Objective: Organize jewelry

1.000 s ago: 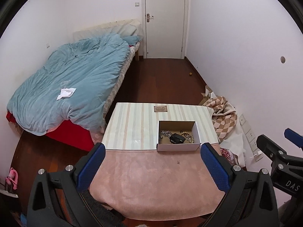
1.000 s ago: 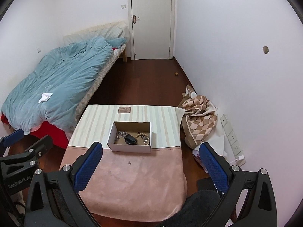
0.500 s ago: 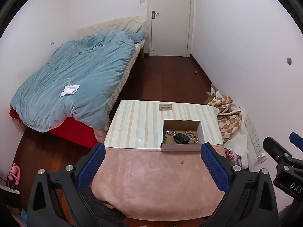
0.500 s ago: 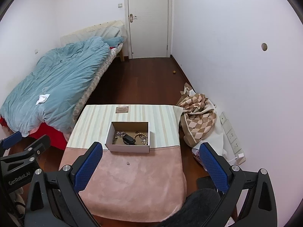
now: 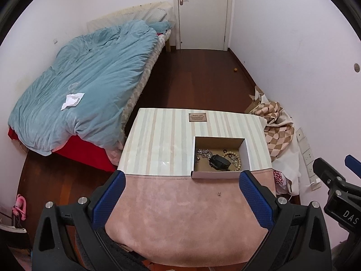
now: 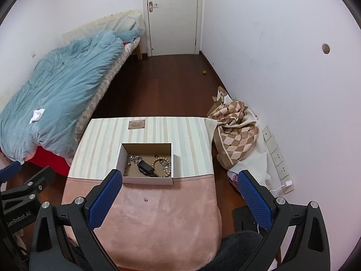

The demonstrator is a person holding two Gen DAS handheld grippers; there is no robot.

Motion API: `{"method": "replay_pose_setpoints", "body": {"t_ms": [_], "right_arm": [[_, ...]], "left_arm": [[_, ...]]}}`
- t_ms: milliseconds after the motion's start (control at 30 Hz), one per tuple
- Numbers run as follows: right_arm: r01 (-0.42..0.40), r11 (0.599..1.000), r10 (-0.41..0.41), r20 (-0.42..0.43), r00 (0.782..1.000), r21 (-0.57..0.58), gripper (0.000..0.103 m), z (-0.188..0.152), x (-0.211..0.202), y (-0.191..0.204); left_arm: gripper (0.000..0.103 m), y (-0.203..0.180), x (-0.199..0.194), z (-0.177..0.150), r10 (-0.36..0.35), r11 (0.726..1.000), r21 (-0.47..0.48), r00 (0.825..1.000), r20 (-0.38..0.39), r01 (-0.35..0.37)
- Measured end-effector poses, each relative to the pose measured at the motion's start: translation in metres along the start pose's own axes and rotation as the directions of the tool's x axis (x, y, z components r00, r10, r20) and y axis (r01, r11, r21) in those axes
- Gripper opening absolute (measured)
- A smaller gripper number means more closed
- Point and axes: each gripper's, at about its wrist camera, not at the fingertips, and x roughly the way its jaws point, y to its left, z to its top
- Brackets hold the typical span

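Note:
A small open cardboard box (image 5: 217, 174) (image 6: 147, 180) stands on the table where striped cloth meets pink cloth. It holds a black watch (image 5: 218, 161) (image 6: 146, 167), a wooden bead bracelet (image 5: 234, 157) (image 6: 160, 159) and silver chain pieces (image 5: 203, 153) (image 6: 135, 158). A tiny dark item (image 5: 218, 194) (image 6: 145, 199) lies on the pink cloth (image 5: 185, 214) in front of the box. My left gripper (image 5: 180, 199) and right gripper (image 6: 179, 197) are both open, empty, and held high above the near half of the table.
A bed with a blue duvet (image 5: 85, 85) stands left of the table. A checked blanket (image 6: 237, 135) lies on the floor at the right wall, by wall sockets (image 6: 276, 155). A small brown plaque (image 5: 197, 117) lies on the striped cloth (image 5: 158, 140). A closed door (image 5: 203, 11) is at the back.
Both grippers have risen and drawn slightly nearer the table. The box and jewelry have not moved. Both stay open.

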Motion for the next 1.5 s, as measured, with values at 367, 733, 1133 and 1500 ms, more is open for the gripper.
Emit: {"method": "replay_pose_setpoints", "body": {"t_ms": [367,733,1133,1500], "right_arm": [[0.005,1.0,-0.007,-0.044,0.999,-0.029,0.103,0.016,0.021,0.009],[-0.002,0.999,-0.001,-0.055,0.999,-0.046,0.103,0.016,0.019,0.016],[-0.001,0.999,-0.002,-0.065,0.998,-0.052,0.103,0.012,0.022,0.016],[0.0,0.998,-0.004,-0.072,0.997,-0.059,0.103,0.009,0.022,0.019]], "left_arm": [[0.103,0.001,0.014,0.014,-0.003,1.0,-0.006,1.0,-0.028,0.003],[0.103,0.002,0.014,0.016,0.003,1.0,-0.01,1.0,-0.024,-0.003],[0.103,0.003,0.018,0.009,-0.006,1.0,-0.006,0.999,-0.047,0.006],[0.103,0.005,0.02,0.005,-0.001,1.0,-0.003,0.999,-0.054,0.001]]}}
